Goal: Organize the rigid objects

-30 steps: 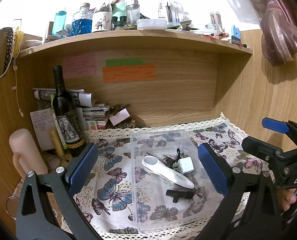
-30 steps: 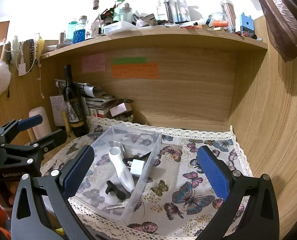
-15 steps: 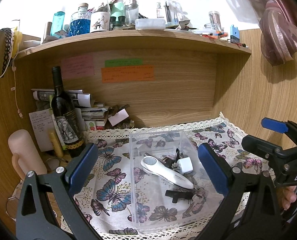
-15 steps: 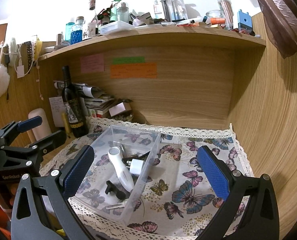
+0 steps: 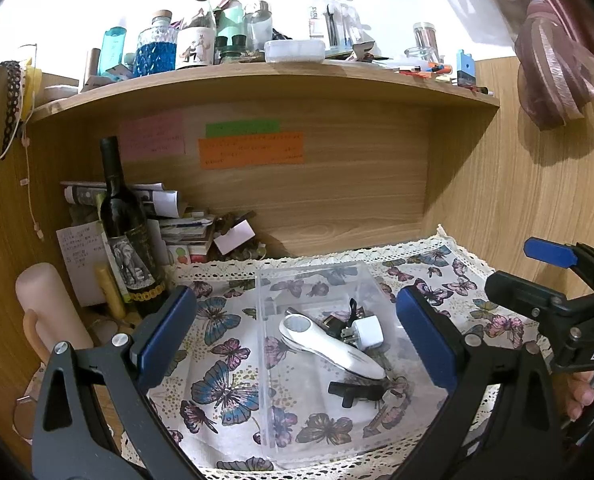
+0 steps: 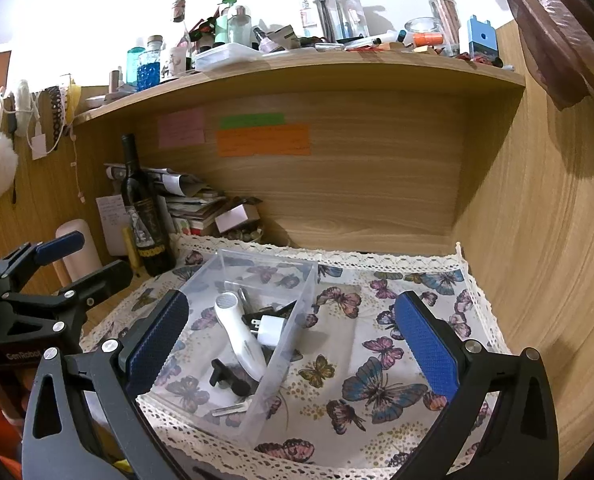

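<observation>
Little has shifted since a second ago: both hand-held grippers, left (image 5: 293, 344) and right (image 6: 289, 344), stay spread and empty above the counter. Clear bin (image 5: 317, 276) at 12 o'clock holds white handheld device (image 5: 333, 348), charger (image 5: 367, 334), black clip (image 5: 353, 390).

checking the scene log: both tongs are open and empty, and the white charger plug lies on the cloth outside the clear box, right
Not quite. The white charger plug lies inside the clear box, beside the white handheld device, as the right wrist view shows. Both tongs, left and right, are open and empty.
</observation>
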A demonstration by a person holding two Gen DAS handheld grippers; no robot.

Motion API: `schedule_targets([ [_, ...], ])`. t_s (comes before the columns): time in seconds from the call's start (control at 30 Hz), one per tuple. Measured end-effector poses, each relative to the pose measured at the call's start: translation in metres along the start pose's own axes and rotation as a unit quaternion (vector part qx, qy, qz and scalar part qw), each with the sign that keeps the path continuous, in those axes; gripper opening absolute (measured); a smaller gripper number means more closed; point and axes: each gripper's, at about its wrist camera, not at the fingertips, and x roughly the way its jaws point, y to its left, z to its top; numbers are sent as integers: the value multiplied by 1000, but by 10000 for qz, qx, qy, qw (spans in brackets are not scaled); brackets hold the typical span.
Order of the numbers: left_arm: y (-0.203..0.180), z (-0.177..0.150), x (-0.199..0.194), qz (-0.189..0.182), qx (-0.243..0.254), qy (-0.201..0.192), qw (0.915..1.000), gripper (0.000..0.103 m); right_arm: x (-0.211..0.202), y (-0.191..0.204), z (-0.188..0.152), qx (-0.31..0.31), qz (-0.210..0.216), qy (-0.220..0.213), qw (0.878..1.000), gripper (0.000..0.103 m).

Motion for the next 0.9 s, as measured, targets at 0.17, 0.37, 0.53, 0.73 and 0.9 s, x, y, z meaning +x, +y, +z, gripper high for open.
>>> schedule_targets([
  [0.17, 1, 1, 0, -7, -8, 5, 10000, 101, 0, 1, 0, 0, -30, 18, 10000, 103],
  [0.37, -2, 0, -1, -44, 40, -4, 10000, 101, -1, 2, 1, -23, -50, -19, 10000, 103],
  [0.53, -3, 0, -2, -64, 16, -28, 10000, 101, -1, 4, 1, -31, -60, -28, 10000, 103],
  [0.73, -2, 0, -1, -83, -12, 35, 10000, 101, 0, 5, 1, -53, -72, -10, 10000, 103],
  [0.9, -2, -1, 0, -189, -35, 112, 9998, 101, 2, 3, 1, -11, -51, 25, 10000, 103],
])
